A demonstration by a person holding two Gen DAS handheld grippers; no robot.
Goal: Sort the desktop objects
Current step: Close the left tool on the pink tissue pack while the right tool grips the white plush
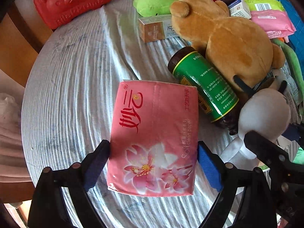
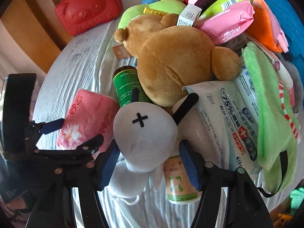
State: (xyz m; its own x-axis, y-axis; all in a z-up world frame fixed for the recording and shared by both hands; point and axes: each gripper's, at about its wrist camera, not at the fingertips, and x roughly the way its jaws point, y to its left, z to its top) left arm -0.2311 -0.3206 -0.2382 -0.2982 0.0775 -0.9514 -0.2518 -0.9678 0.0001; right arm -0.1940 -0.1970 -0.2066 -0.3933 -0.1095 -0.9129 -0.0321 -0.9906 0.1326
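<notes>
The pink tissue pack (image 1: 153,138) is lying flat on the striped cloth of the counter (image 1: 72,87), sitting between the blue pads of the left gripper (image 1: 153,166). Its wrapper is showing red brand characters across the top half and pink-and-white lilies near the bottom edge, with pale lettering running along one side. Both pads are pressing against the pack's long sides, so the jaws are closing on it. In the right wrist view the same pack (image 2: 85,121) is appearing beside the left gripper (image 2: 76,133), tilted slightly.

The right gripper (image 2: 150,168) is straddling a white plush toy (image 2: 145,138) with a black cross stitched on its head and black ears; its jaws are standing apart on either side, and whether the pads are actually touching the toy cannot be told. A small pale bottle (image 2: 178,182) is lying under the toy.

Just beside the pack, a green-labelled dark bottle (image 1: 205,87) is lying on its side, touching a brown teddy bear (image 1: 228,43). A red bear-face case (image 1: 72,1) is sitting at the far edge of the counter.
</notes>
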